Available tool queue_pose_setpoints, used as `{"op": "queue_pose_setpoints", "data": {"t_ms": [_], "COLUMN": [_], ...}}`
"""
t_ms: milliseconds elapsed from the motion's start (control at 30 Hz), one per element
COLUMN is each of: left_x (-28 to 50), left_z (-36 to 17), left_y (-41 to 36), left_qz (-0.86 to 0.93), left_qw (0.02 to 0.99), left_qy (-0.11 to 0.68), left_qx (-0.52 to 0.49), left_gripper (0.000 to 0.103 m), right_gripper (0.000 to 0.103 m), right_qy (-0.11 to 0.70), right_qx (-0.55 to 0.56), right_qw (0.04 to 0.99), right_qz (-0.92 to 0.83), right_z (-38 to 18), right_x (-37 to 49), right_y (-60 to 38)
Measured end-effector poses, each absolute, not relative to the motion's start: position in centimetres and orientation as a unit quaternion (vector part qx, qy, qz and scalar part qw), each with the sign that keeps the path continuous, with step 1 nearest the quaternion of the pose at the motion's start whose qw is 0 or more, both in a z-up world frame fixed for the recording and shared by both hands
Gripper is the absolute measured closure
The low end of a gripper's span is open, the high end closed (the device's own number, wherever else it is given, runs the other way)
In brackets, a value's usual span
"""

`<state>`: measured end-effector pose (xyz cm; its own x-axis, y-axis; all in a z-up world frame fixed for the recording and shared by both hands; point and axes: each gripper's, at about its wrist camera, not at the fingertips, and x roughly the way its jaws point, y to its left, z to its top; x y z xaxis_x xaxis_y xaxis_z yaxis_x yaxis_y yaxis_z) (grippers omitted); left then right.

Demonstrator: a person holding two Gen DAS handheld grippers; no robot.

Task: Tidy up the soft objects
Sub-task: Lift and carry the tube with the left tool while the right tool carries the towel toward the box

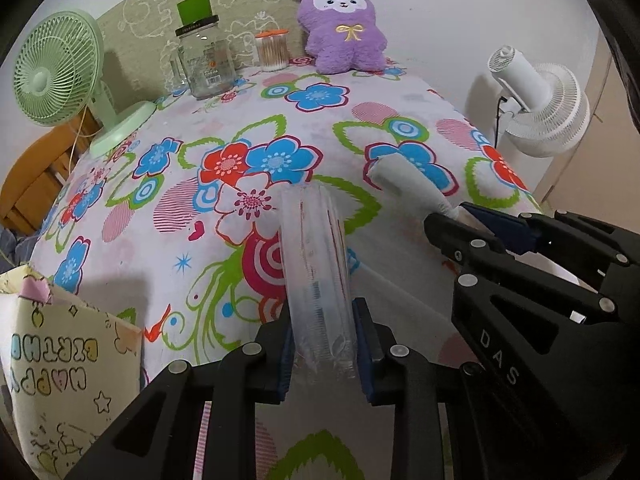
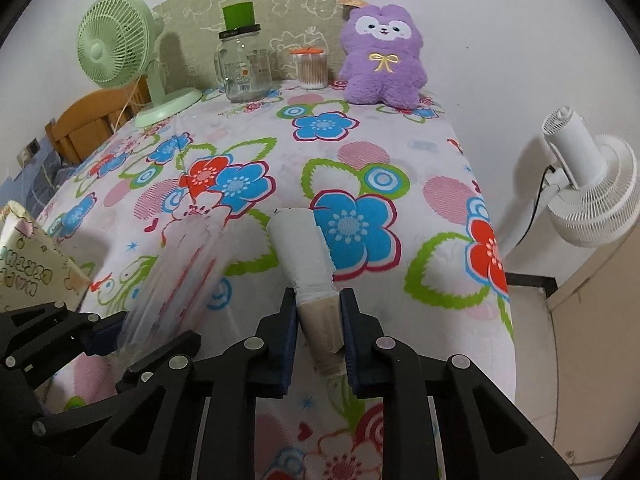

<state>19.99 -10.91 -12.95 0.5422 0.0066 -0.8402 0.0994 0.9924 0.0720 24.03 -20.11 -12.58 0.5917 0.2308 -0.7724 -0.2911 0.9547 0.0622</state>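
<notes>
My left gripper (image 1: 322,344) is shut on a clear plastic tube-like pack (image 1: 316,264) and holds it over the flowered tablecloth (image 1: 240,128). My right gripper (image 2: 319,332) is shut on a white and beige rolled item (image 2: 306,252), held above the cloth. Each gripper shows in the other's view: the right one (image 1: 460,224) beside the left, the left one (image 2: 116,336) with its clear pack (image 2: 180,276). A purple plush toy (image 1: 344,28) sits upright at the table's far edge, also in the right wrist view (image 2: 382,56).
A green desk fan (image 1: 60,72), a glass jar with a green lid (image 1: 204,52) and a cotton swab tub (image 1: 274,50) stand at the back. A patterned paper bag (image 1: 60,364) is at the near left. A white floor fan (image 2: 588,192) stands right of the table.
</notes>
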Motion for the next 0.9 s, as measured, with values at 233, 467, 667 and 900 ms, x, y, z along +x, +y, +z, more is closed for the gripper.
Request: {"op": "queue_pose_setpoints", "data": {"t_ms": [233, 467, 667, 900], "left_x": [18.3, 16.6, 15.3, 13.6], "left_z": [-12.1, -11.3, -10.6, -9.6], "left_y": [-10.8, -10.6, -10.4, -10.4], "left_qz": [-0.034, -0.043, -0.049, -0.054], "left_qw": [0.882, 0.886, 0.890, 0.896], "left_qy": [0.467, 0.459, 0.450, 0.438], "left_qx": [0.049, 0.045, 0.045, 0.049], "left_gripper": [0.078, 0.078, 0.078, 0.078], "right_gripper": [0.080, 0.080, 0.080, 0.080], "right_qy": [0.418, 0.411, 0.405, 0.397], "right_qx": [-0.023, -0.016, -0.011, -0.002], "right_qw": [0.899, 0.904, 0.908, 0.912], "right_qz": [0.128, 0.118, 0.108, 0.102], "right_z": [-11.5, -10.5, -9.6, -8.5], "right_x": [21.8, 19.9, 18.1, 16.1], "right_y": [-20.3, -20.2, -20.3, -20.3]}}
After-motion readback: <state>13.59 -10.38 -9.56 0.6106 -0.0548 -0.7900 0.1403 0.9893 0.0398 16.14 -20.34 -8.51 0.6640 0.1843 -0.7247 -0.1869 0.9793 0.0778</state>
